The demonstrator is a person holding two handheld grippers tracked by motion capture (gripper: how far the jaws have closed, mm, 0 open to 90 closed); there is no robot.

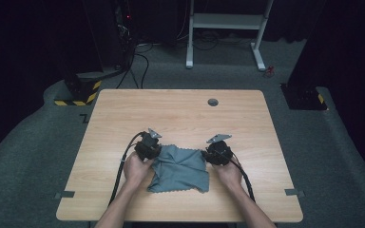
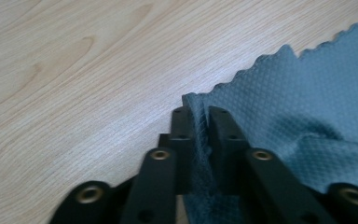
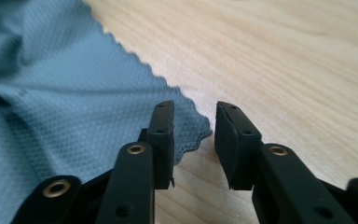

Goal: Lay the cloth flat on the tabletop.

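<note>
Left gripper (image 2: 199, 122) has its fingers clamped on the grey cloth's (image 1: 179, 168) corner — pinched tight. Right gripper (image 3: 193, 135) sits at the cloth's opposite corner on the worktop (image 1: 180, 107), fingers apart — nothing held.

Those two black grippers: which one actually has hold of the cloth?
The left gripper: its jaws pinch a corner of the grey cloth. The right gripper is open around another corner.

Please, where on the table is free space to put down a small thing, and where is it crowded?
The table is bare across its far half, around the round grommet, and along the left and right edges. It is crowded near the front middle: the grey cloth lies between the left gripper and right gripper.
</note>
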